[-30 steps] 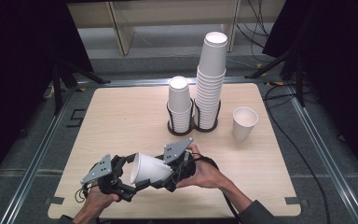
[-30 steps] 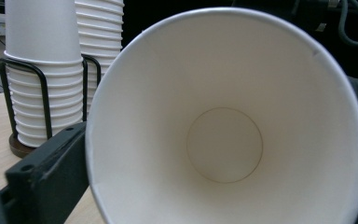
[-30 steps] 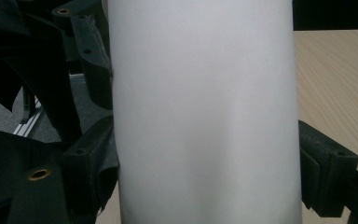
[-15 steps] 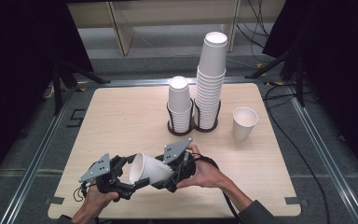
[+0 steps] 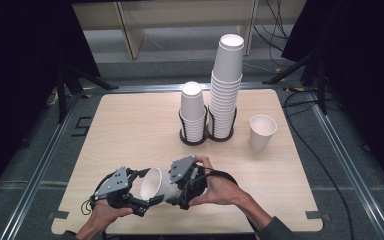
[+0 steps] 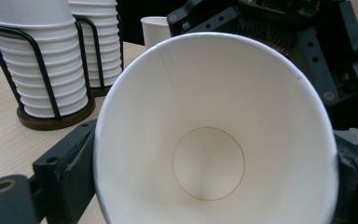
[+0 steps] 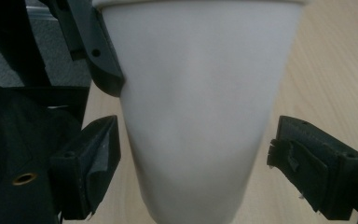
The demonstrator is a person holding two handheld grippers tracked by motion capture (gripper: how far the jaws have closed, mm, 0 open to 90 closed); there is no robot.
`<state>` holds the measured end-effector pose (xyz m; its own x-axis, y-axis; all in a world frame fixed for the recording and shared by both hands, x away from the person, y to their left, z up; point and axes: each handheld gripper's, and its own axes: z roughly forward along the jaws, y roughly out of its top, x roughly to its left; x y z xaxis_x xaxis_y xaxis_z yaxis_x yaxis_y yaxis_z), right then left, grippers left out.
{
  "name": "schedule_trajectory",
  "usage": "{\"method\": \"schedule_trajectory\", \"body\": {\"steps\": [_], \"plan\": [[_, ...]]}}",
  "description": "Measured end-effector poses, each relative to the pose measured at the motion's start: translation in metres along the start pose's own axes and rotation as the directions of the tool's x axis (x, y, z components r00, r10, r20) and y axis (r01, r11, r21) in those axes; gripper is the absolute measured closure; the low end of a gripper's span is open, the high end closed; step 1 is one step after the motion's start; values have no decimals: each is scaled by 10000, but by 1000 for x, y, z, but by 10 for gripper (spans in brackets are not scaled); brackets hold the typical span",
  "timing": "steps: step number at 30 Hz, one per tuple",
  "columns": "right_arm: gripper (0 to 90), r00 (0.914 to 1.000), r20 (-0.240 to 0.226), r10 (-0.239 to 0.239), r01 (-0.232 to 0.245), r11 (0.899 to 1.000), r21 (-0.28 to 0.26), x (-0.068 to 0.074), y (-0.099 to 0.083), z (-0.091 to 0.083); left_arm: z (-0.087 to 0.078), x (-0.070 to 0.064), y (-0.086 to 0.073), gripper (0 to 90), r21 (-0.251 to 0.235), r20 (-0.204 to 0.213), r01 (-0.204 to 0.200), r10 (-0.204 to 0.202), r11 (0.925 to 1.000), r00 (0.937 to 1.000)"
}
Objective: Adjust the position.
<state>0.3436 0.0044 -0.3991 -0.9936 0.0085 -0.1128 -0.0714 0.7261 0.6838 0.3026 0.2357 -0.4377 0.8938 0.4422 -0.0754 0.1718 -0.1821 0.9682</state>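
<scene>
A white paper cup [image 5: 158,185] lies on its side in the air over the table's front edge, mouth toward the left. My left gripper [image 5: 145,189] is shut on its rim; in the left gripper view the cup's open mouth [image 6: 214,140] faces the camera with a black jaw pressed on each side. My right gripper [image 5: 174,190] stands open around the cup's narrow end. In the right gripper view its two jaws flank the cup's wall [image 7: 196,116] with a small gap on each side.
At the back middle, two black wire holders carry a short cup stack [image 5: 192,112] and a tall cup stack [image 5: 226,90]. A single upright cup [image 5: 262,132] stands to their right. The wooden table [image 5: 125,130] has open room at the left.
The right gripper has edged a little leftward along the cup. The left gripper and the cup have hardly moved.
</scene>
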Motion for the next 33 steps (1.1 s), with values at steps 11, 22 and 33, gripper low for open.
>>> {"method": "schedule_trajectory", "body": {"steps": [11, 22, 33], "plan": [[166, 9990, -452, 2, 7, 9998, 204, 2, 3, 13, 2, -4, 1, 87, 199, 230, -253, 248, 9995, 9994], [197, 9936, -1116, 186, -201, 9997, -123, 2, 0, 17, 1, -5, 0, 79, 121, 450, -372, 366, 9992, 9983], [203, 9941, -971, 484, -521, 9980, -360, -1, -8, 13, -8, -6, 4, 71, -1402, 15, -155, 159, 9900, 9999]]}}
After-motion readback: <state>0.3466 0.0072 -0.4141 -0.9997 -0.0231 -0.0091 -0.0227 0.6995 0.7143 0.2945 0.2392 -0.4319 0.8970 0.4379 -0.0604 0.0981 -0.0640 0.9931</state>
